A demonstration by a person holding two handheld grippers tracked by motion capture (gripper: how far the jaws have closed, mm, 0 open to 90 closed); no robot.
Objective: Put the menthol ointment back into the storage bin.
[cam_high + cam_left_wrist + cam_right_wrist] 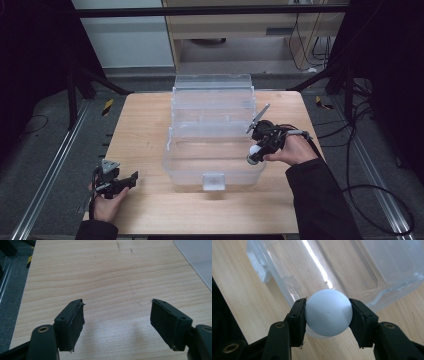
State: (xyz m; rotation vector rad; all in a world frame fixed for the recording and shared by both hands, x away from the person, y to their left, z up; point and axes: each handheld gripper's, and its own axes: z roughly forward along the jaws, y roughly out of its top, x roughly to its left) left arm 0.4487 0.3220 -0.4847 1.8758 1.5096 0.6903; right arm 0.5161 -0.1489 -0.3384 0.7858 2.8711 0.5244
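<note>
A clear plastic box point(214, 150) with its lid swung back stands in the middle of the wooden table point(145, 130). My right gripper point(256, 153) is shut on a white ball point(328, 312) and holds it over the box's right rim point(287, 293). In the high view the white ball point(255, 149) sits just above that rim. My left gripper point(131, 177) rests low at the table's front left, far from the box. Its jaws stand wide apart in the left gripper view, left gripper point(117, 323) open over bare wood.
The box's open lid point(212, 87) reaches toward the table's far edge. A latch tab point(214, 181) sticks out at the box's front. Bare table lies left of the box. Dark frame legs and cables point(360, 130) surround the table on the floor.
</note>
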